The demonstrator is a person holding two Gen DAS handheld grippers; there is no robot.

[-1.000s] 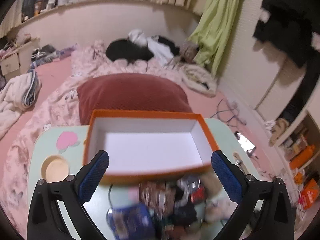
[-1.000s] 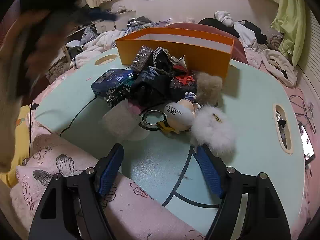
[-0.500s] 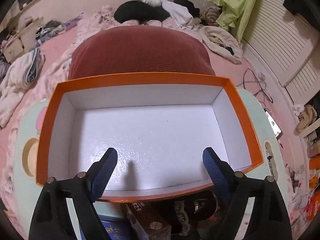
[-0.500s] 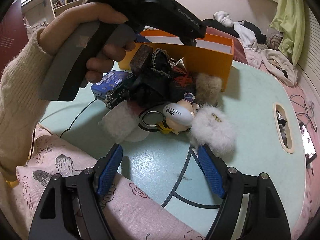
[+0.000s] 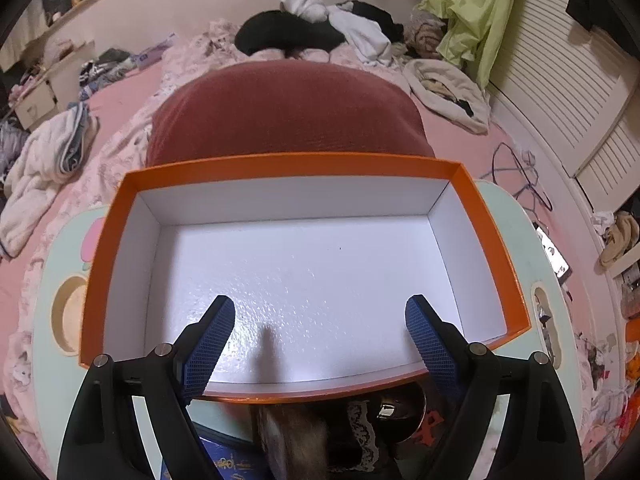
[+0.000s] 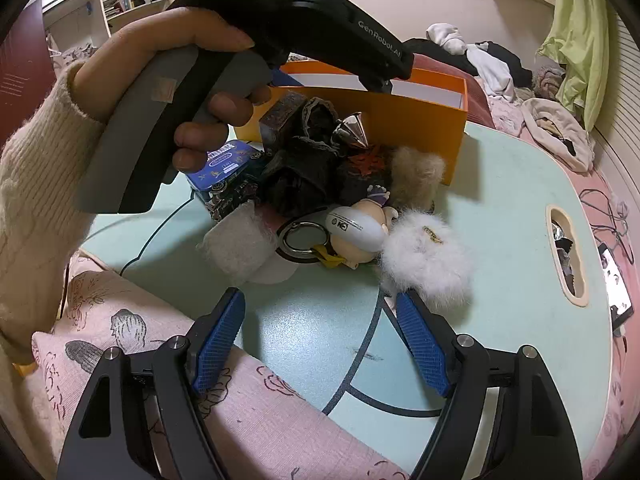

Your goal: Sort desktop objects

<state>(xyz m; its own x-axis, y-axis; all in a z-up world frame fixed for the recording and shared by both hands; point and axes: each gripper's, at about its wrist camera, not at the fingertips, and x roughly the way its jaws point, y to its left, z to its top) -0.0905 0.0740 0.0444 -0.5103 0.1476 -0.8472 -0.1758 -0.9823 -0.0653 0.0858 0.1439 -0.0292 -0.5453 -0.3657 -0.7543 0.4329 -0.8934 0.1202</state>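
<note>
An orange box [image 5: 304,168] with a bare white inside stands at the far side of the pale green table [image 6: 500,208]. My left gripper [image 5: 320,320] hangs open over the box floor with nothing between its fingers. In the right wrist view a hand [image 6: 160,52] holds that gripper above the pile and the orange box [image 6: 420,120]. The pile holds a blue tin [image 6: 226,162], black lace cloth [image 6: 304,168], a helmeted figure [image 6: 356,226], a white pompom [image 6: 428,256] and a beige pompom [image 6: 416,174]. My right gripper [image 6: 320,340] is open and empty near the table's front edge.
A dark red cushion [image 5: 284,108] lies right behind the box. A pink patterned blanket [image 6: 140,340] covers the table's near corner. The table has an oval cut-out [image 6: 566,256] at the right, with a phone [image 6: 618,284] beyond it. Clothes lie on the pink floor.
My left gripper has moved forward and down over the orange box, and its jaws have narrowed somewhat. The hand holding it has come into the right wrist view. The right gripper stayed put.
</note>
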